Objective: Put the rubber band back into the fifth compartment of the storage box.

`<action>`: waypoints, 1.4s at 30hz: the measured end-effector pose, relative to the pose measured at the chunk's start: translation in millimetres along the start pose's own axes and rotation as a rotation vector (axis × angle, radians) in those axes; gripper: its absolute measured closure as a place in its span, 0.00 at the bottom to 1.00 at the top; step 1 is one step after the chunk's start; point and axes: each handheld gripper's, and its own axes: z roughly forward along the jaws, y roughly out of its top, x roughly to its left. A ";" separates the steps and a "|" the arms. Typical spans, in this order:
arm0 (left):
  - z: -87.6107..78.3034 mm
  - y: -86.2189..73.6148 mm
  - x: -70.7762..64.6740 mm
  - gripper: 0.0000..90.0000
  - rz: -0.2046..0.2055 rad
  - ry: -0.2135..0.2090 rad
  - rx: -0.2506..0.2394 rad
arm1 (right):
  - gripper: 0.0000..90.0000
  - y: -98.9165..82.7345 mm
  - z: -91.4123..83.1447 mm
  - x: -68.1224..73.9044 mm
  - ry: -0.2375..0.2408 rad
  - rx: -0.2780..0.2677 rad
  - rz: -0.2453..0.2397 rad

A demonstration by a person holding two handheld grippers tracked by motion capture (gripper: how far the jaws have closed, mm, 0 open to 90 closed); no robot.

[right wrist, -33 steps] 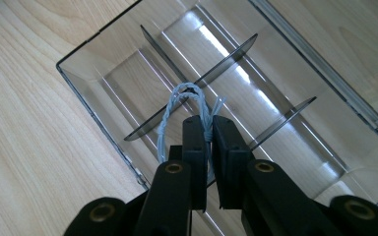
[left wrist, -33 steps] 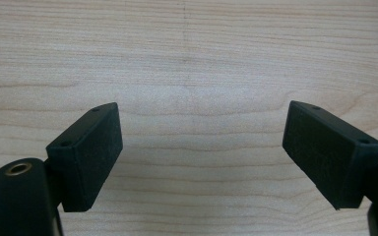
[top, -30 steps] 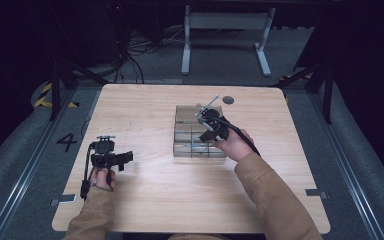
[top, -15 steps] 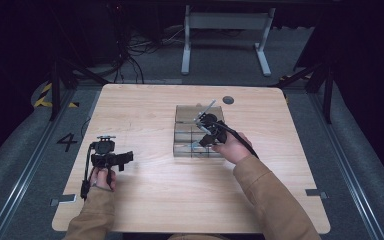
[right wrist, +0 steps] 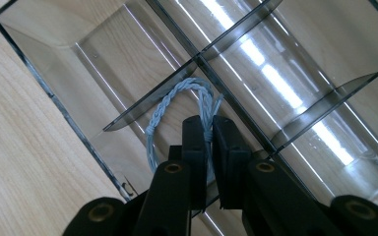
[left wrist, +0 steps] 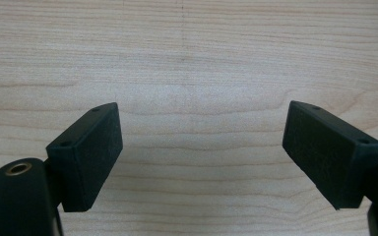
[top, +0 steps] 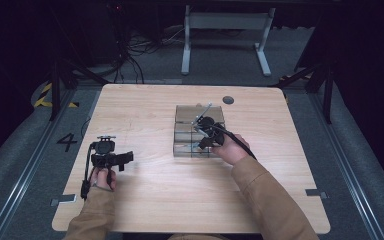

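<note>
At the table's point(top: 145, 210) left edge the left gripper point(top: 111, 159) is sitting just where it sat a second ago, its jaws spread wide over bare wood and gripping nothing. Right of centre, the clear divided organizer point(top: 182, 131) is standing in the same spot — and the right gripper point(right wrist: 208, 129) is reaching down into its near end, having edged slightly toward the person since a second ago. Its jaws are clamping a pale blue braided cord point(right wrist: 177, 98), which is looping over a divider inside a near compartment.
</note>
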 end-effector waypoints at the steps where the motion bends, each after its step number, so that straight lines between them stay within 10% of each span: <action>1: 0.0 0.0 0.0 0.18 0.000 0.000 0.000 | 0.94 0.2 0.8 -0.3 0.002 0.004 -0.004; 19: 0.2 0.0 0.0 0.18 0.000 0.001 0.001 | 0.94 1.0 11.1 8.5 -0.063 0.039 -0.037; 42: 0.5 -0.4 0.0 0.18 0.001 0.001 0.002 | 0.73 -1.8 -9.3 12.1 -0.118 -0.061 -0.069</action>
